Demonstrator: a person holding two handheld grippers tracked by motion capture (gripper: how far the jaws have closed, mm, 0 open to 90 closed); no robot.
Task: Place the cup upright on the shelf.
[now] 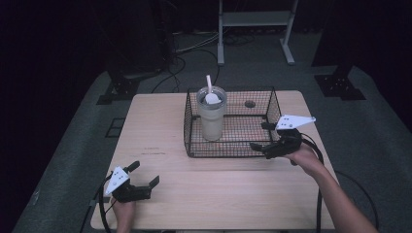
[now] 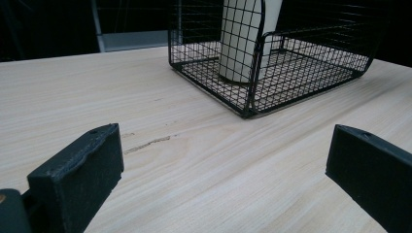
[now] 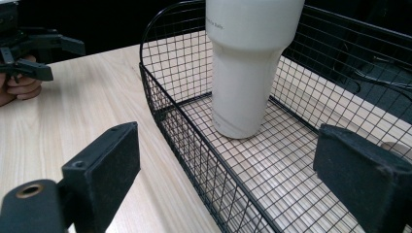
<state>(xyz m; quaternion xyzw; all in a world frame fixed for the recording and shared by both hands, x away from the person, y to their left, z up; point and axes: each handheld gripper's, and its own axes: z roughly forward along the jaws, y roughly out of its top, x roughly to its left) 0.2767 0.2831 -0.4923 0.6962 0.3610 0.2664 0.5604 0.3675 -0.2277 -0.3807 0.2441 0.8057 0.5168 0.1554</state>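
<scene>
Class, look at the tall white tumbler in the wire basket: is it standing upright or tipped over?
Upright. The tumbler stands on its base on the floor of the wire basket, its straw rising from the top; the right gripper view shows its bottom flat on the mesh.

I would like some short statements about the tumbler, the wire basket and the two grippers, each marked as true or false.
1. The tumbler stands upright inside the wire basket. True.
2. The right gripper is shut on the tumbler. False: its jaws are open at the basket's right end, apart from the tumbler.
3. The left gripper is over the bare table, away from the basket. True.
4. The tumbler lies on its side on the table. False: it is upright in the basket.
5. A white straw sticks up from the tumbler's lid. True.
6. The left gripper is shut. False: its jaws are wide apart, with nothing between them.
</scene>
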